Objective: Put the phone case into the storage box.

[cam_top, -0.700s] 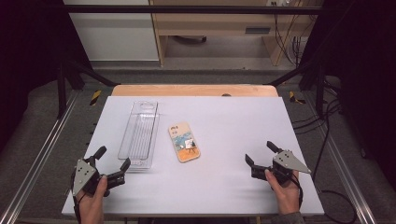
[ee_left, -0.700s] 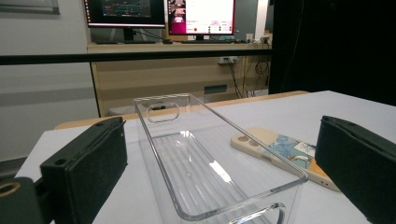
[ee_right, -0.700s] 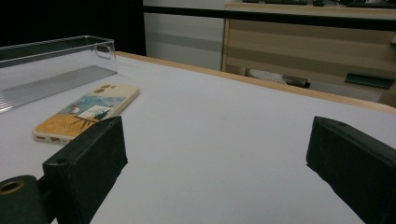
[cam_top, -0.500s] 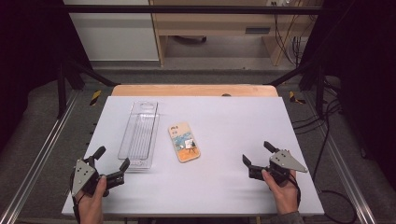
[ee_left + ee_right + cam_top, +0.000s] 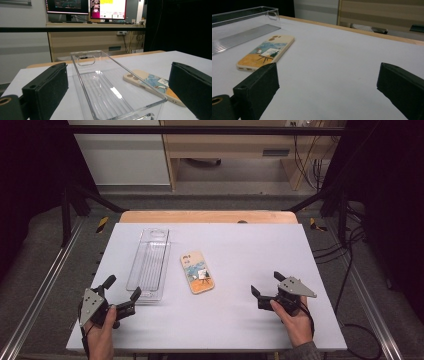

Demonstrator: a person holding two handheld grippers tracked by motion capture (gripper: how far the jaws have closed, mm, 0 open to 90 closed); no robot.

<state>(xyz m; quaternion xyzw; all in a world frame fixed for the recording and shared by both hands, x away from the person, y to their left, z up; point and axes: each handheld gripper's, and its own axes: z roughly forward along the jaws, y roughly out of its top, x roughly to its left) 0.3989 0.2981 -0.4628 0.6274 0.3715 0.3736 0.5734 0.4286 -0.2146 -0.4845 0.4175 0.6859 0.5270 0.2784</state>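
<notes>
1. Nearest, at the table's (image 5: 230,320) near edge: left gripper (image 5: 121,295) and right gripper (image 5: 267,283), both with jaws spread wide, nothing between them, well apart from each other.
2. Cut off in the left gripper view: the near end of the clear tray (image 5: 105,87), its front wall running out of frame at the bottom.
3. Partly covered in the right gripper view: the phone case's (image 5: 265,53) near corner, behind one black jaw.
4. Just beyond the left gripper: clear tray (image 5: 149,264), long and narrow, lying lengthwise away from the person, ribbed floor bare, nothing inside.
5. Just beside the tray on its right, apart from it: phone case (image 5: 197,272), flat on the table, printed side up, camera holes at the far end; printed picture too small to read from above.
6. Farthest: wooden strip (image 5: 207,216) along the table's back edge; monitors (image 5: 86,6) beyond, cut off at the top of the left gripper view.
</notes>
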